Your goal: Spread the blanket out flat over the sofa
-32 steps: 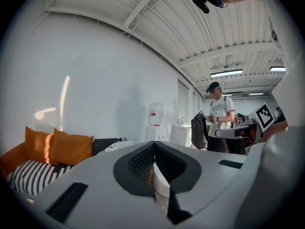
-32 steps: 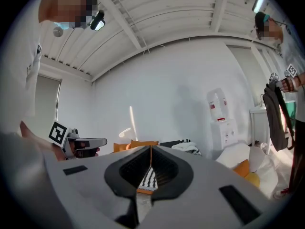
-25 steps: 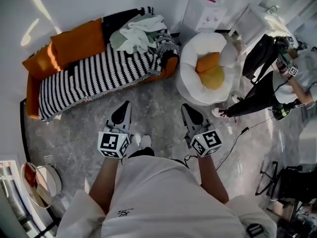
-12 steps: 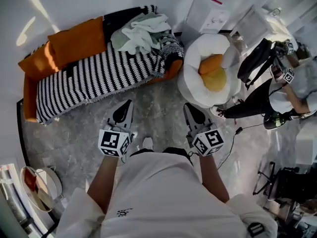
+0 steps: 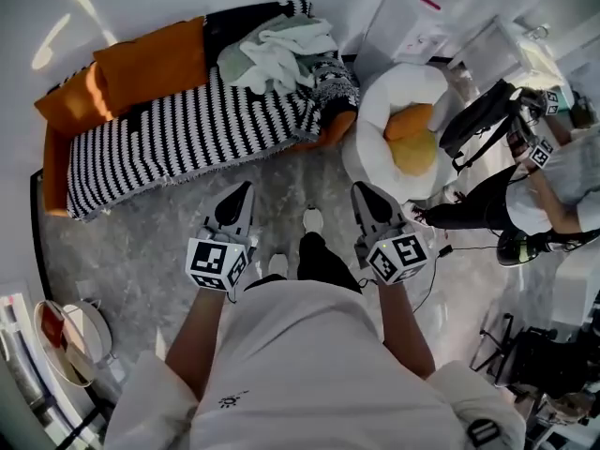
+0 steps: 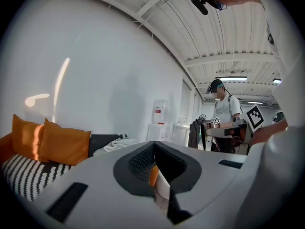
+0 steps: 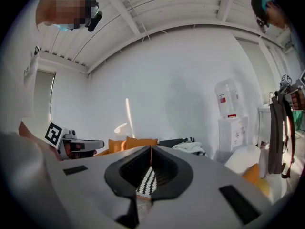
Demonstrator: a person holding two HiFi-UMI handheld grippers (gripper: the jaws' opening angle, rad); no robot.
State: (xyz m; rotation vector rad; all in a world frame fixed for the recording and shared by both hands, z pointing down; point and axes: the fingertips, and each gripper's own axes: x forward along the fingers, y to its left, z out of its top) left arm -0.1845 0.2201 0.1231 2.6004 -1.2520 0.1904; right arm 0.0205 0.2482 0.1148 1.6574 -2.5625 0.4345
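The orange sofa (image 5: pixel 54 172) stands against the far wall, and a striped blanket (image 5: pixel 178 139) lies over most of its seat, below the orange back cushions (image 5: pixel 150 59). A crumpled pale cloth (image 5: pixel 277 50) sits heaped on the sofa's right end. Just beside that end is a round white chair (image 5: pixel 389 92) holding an orange cushion (image 5: pixel 412 143). The left gripper (image 5: pixel 241 190) and right gripper (image 5: pixel 363 192) hang over the floor, well apart from the sofa, their jaws clenched on nothing.
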